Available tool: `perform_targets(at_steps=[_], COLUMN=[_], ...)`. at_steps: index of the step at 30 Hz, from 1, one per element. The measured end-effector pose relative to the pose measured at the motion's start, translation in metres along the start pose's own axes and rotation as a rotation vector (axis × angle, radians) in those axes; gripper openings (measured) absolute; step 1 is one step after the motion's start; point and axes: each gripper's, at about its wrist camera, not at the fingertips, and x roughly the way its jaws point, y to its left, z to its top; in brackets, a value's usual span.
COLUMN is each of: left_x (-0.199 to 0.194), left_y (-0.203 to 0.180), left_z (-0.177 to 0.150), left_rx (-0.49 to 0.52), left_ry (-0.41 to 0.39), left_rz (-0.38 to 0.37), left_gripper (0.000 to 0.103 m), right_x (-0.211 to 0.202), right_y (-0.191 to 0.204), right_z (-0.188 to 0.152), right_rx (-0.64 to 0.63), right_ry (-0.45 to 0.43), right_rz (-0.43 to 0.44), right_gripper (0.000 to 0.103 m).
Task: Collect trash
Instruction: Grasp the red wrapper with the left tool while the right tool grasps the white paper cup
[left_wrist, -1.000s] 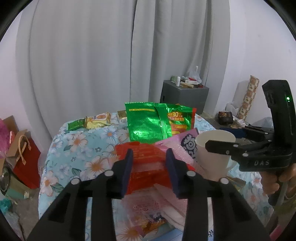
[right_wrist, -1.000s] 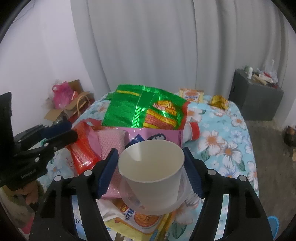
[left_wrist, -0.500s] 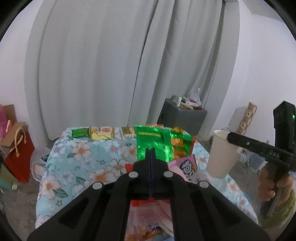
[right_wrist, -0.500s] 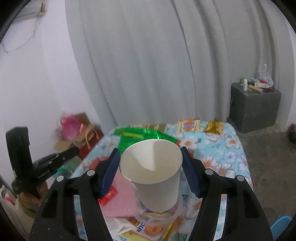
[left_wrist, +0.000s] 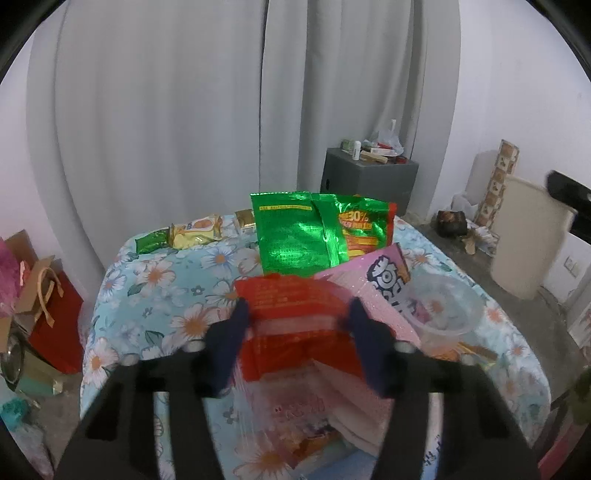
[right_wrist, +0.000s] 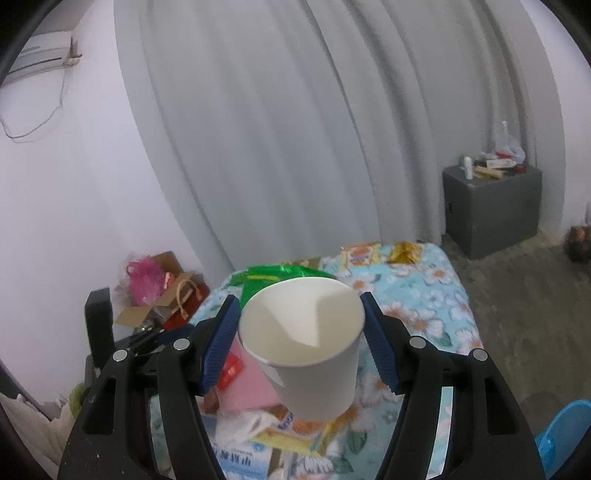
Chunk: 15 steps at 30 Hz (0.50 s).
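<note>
1. A white paper cup (right_wrist: 301, 347), smooth-walled and tapering to its base, sits upright at the lower centre of the right wrist view, pinched at the rim between the ribbed blue pads (right_wrist: 218, 347) of the right tool (right_wrist: 301, 332); it hangs above the desk (right_wrist: 436, 295), which is draped in a pale blue cloth with a flower print.
2. In the left wrist view, the left tool (left_wrist: 297, 334) stands spread at the lower centre, its dark blue pads (left_wrist: 231, 343) flanking a crinkled red wrapper (left_wrist: 291, 328) that lies between them; whether the pads touch the wrapper cannot be told.
3. Behind the red wrapper, a glossy green foil bag (left_wrist: 299, 236) lies flat at the centre of that frame, with a pink glittery packet (left_wrist: 376, 277) overlapping its lower right corner.
4. A clear, thin-walled plastic cup (left_wrist: 441, 308) rests on the litter at right centre, just beside the pink packet.
5. Small yellow and gold snack packs (left_wrist: 195, 230) line the desk's far edge, in front of a grey pleated curtain (left_wrist: 184, 110).
6. Bare flowered cloth lies open at the left of the desk; a grey cabinet (left_wrist: 369, 177) stands well apart at upper right.
</note>
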Motion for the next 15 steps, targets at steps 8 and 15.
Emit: perform_targets(at_steps=[8, 15], left_x=[-0.003, -0.019], left_y=[0.003, 0.008], left_z=[0.001, 0.004], left_rx=[0.043, 0.034], left_ry=[-0.008, -0.050], left_rz=[0.021, 0.046], left_gripper=[0.000, 0.000], right_x=[-0.015, -0.028], right_y=[-0.013, -0.021], right_z=[-0.013, -0.018], right_rx=[0.058, 0.094], right_ry=[-0.007, -0.028], right_rz=[-0.028, -0.029], right_gripper=[0.062, 0.062])
